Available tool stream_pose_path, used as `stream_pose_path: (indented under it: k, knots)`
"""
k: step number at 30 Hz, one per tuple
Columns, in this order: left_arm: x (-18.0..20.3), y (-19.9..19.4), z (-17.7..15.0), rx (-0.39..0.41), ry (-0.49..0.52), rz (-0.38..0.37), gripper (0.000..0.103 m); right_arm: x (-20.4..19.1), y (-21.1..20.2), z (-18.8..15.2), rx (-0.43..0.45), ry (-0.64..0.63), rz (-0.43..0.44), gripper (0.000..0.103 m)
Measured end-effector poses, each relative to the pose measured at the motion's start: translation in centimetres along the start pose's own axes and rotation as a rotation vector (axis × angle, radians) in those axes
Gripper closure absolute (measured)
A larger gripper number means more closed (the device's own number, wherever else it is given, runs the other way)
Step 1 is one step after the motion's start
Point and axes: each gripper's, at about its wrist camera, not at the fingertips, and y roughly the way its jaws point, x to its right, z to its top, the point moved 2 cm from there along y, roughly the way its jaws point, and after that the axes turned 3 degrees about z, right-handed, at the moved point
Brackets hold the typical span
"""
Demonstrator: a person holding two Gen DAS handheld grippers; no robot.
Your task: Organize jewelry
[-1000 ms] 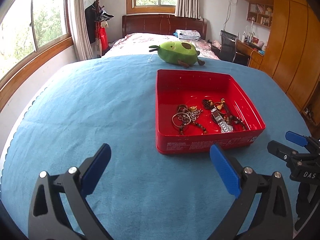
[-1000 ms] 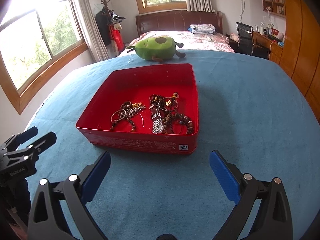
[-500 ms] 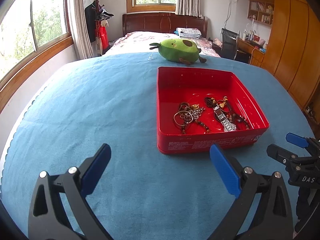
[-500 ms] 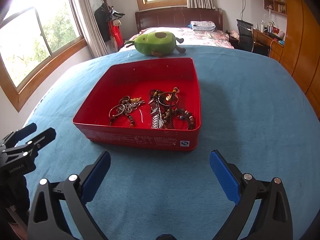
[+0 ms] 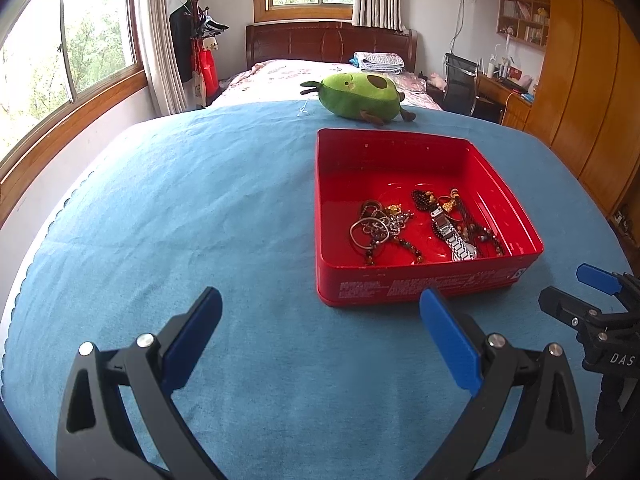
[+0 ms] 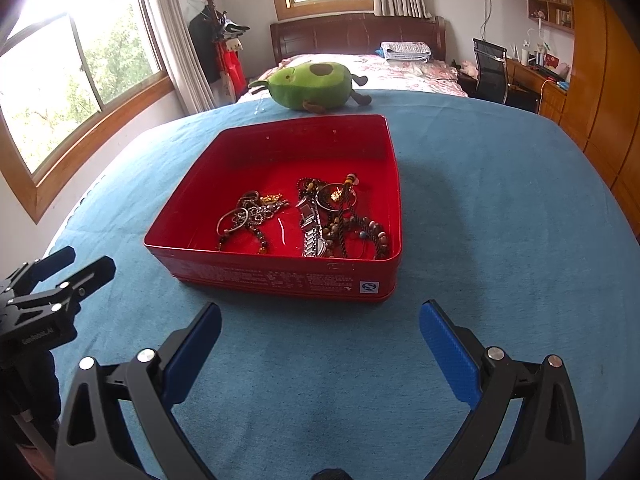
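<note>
A red tin box (image 5: 424, 286) (image 6: 280, 276) stands on the blue tablecloth (image 5: 180, 200). Inside it lie a silver watch (image 5: 456, 236) (image 6: 312, 232), a tangle of silver chains and rings (image 5: 378, 224) (image 6: 248, 214), and dark beaded strands (image 5: 476, 232) (image 6: 360, 226). My left gripper (image 5: 320, 336) is open and empty, hovering short of the box's near left corner. My right gripper (image 6: 320, 344) is open and empty too, just short of the box's near wall. Each gripper shows at the edge of the other's view: the right one (image 5: 592, 300), the left one (image 6: 68, 276).
A green avocado plush toy (image 5: 360, 94) (image 6: 312, 86) lies beyond the box at the far table edge. Behind it are a bed, a desk with a chair (image 5: 460, 80) and wooden wardrobes at the right. Bare cloth stretches left of the box.
Both grippers have edged closer to the red box and risen a little, so more of its inside shows. Jaws stay open; the jewelry has not moved.
</note>
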Motion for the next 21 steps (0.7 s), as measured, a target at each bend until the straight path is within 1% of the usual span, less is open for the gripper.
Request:
stream_pose_path:
  k: [21]
  knots:
    - [0.11,0.57,-0.28,-0.017,-0.003,0.014,0.005,0.03,-0.1,-0.09,-0.001,-0.001,-0.003,0.004]
